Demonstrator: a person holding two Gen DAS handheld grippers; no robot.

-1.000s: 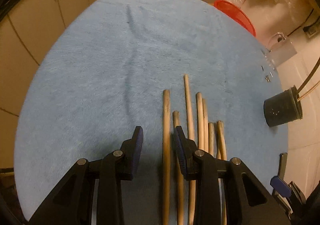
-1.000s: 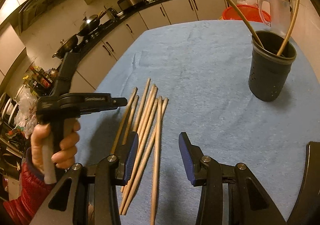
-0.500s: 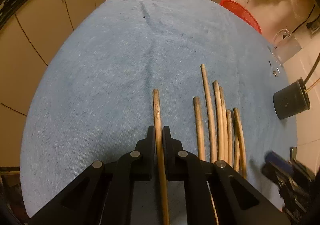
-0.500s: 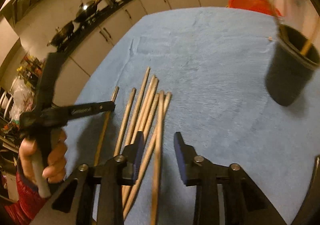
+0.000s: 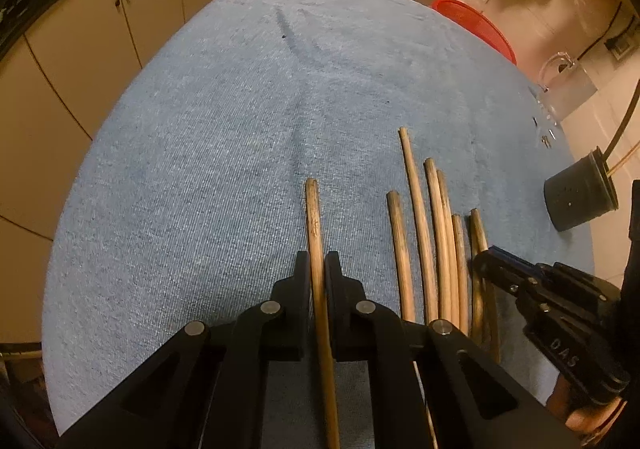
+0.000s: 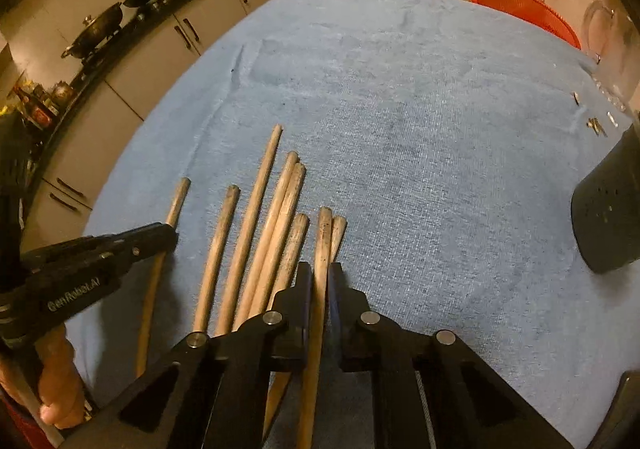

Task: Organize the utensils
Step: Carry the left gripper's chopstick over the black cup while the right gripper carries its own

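Blue-towelled table (image 5: 208, 153) fills my view, loads of bare room from 9 to 12 o'clock. Dark utensil cup (image 5: 580, 201) sits near its 3 o'clock edge. "GenRobot.AI" reads on the left hand-held gripper (image 5: 317, 269), now clamped on the leftmost chopstick (image 5: 314, 225); a second ago it gaped. Right hand-held gripper (image 6: 319, 277) likewise pinches a chopstick at the row's right end (image 6: 323, 237).

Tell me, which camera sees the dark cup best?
The left wrist camera: the dark cup shows whole there, rim included, small at the right edge of the blue cloth. The right wrist camera cuts it off at the frame edge.
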